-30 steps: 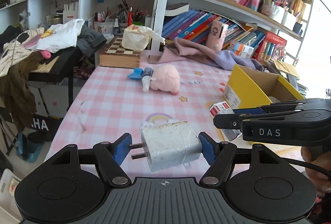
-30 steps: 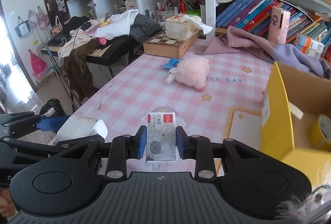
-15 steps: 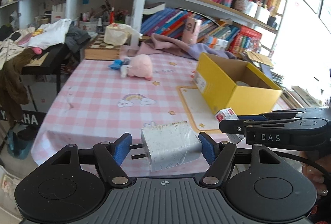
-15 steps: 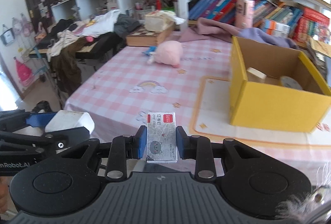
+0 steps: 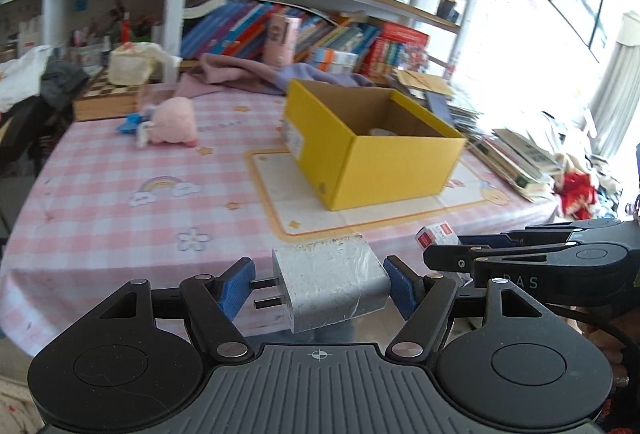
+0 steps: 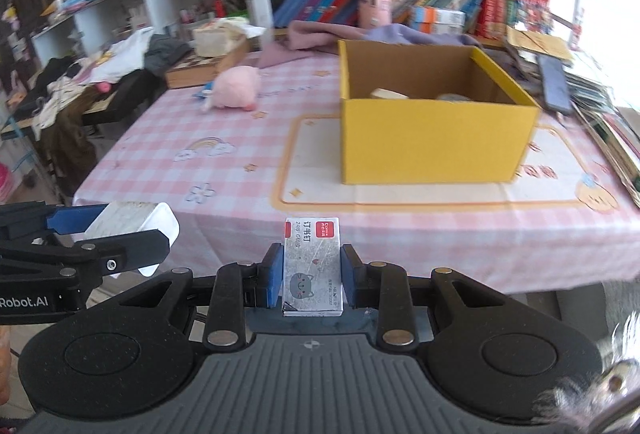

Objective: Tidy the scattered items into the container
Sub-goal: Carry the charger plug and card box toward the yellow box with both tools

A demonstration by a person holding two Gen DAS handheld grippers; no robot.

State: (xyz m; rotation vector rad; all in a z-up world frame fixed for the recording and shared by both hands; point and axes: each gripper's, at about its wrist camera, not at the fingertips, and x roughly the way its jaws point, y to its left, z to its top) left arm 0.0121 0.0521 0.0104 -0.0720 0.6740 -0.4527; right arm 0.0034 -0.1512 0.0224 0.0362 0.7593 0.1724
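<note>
My left gripper [image 5: 320, 284] is shut on a white charger plug [image 5: 330, 284], held in the air in front of the table's near edge; it also shows in the right wrist view [image 6: 132, 226]. My right gripper [image 6: 312, 274] is shut on a small staple box [image 6: 312, 266] with a cat picture; the box also shows in the left wrist view [image 5: 436, 236]. The open yellow cardboard box [image 6: 432, 121] stands on a mat on the pink checked table [image 6: 224, 137], beyond both grippers, with a few items inside. A pink plush toy [image 6: 236, 87] lies at the far left of the table.
A wooden chessboard box [image 6: 204, 67] with a tissue pack sits at the table's back. A purple cloth [image 6: 320, 33] lies behind the yellow box. Books and papers [image 6: 600, 101] are stacked at the right. Bookshelves fill the back wall; a clothes-covered stand [image 6: 100, 85] is left.
Both grippers have pulled back and up from the table, still holding the plug and staple box. The view has swung right, so the yellow box now lies ahead.
</note>
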